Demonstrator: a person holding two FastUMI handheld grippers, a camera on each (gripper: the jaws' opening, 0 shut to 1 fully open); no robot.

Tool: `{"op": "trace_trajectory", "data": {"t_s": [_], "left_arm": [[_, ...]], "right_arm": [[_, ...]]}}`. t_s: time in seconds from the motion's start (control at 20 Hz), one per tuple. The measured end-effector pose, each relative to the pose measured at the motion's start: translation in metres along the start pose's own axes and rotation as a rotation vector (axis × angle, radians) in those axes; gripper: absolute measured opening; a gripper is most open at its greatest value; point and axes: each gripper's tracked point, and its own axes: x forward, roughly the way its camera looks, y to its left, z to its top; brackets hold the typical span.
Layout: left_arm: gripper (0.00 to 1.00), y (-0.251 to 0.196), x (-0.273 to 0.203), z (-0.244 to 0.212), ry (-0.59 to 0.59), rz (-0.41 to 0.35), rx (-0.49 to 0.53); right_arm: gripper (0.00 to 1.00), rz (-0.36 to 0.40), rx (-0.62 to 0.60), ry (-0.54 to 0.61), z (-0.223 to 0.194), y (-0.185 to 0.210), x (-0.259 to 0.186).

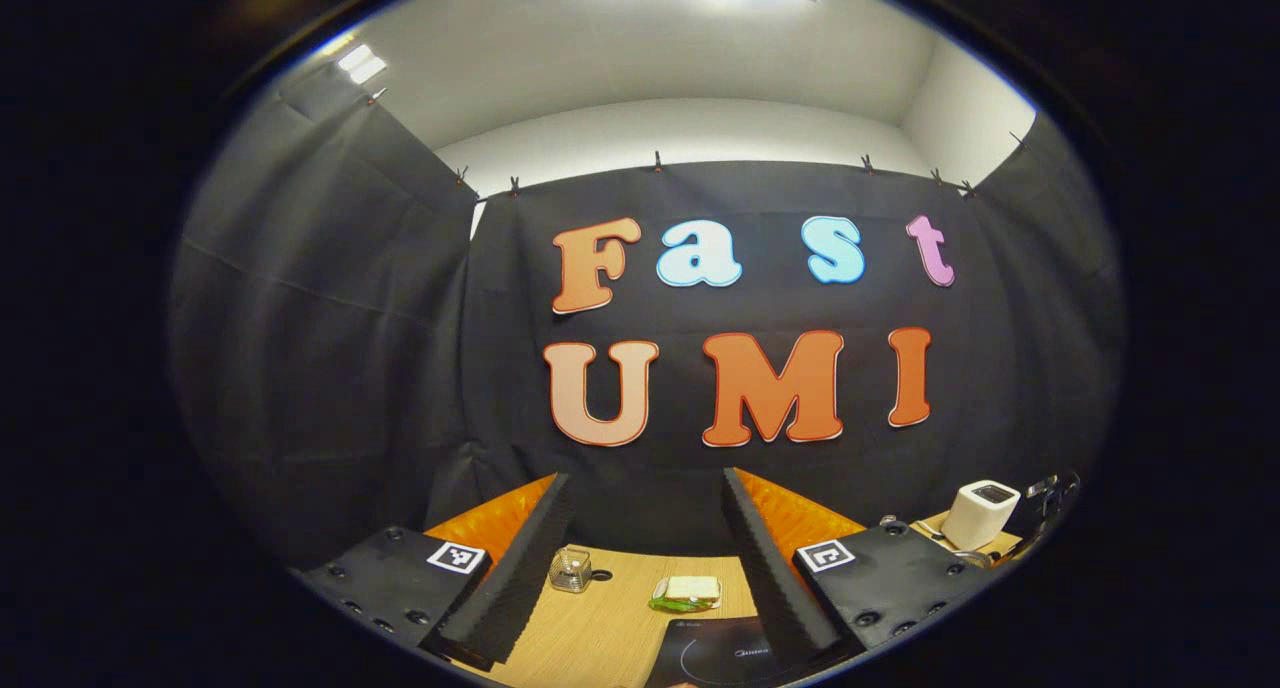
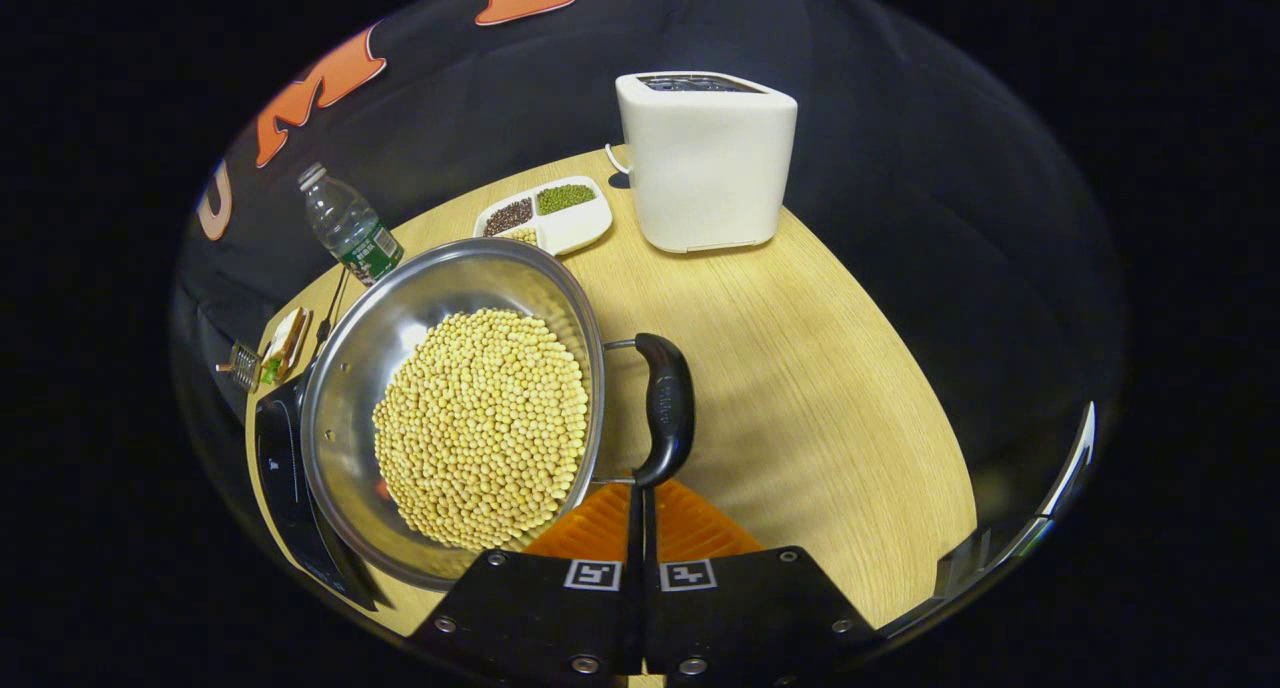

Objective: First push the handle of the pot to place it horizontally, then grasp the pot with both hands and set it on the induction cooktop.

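Two fingers of the right gripper (image 2: 640,508) are seen pressed together, nothing between them, just below the black side handle (image 2: 664,408) of the round steel pot (image 2: 450,408). Yellow soybeans (image 2: 485,428) are held in the pot, which rests partly over the black induction cooktop (image 2: 285,488) at its left. The left gripper (image 1: 648,558) is held spread apart above the wooden table (image 1: 610,618).
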Motion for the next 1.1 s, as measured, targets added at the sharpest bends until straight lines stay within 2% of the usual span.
{"op": "trace_trajectory", "data": {"t_s": [0.4, 0.75, 1.0, 1.1], "left_arm": [[0.98, -0.033, 0.021, -0.043, 0.109, -0.053, 0.028], [0.98, -0.043, 0.021, -0.044, 0.093, -0.041, 0.066], [0.99, -0.076, 0.028, -0.067, 0.141, -0.093, 0.057], [0.98, -0.096, 0.032, -0.084, 0.184, -0.13, 0.041]], "right_arm": [[0.0, -0.036, -0.005, -0.025, 0.033, -0.005, 0.014], [0.0, -0.084, -0.036, -0.071, 0.065, -0.008, 0.032], [0.0, -0.116, -0.081, -0.156, 0.085, -0.021, 0.012], [0.0, -0.088, -0.075, -0.18, 0.09, -0.016, -0.002]]}}
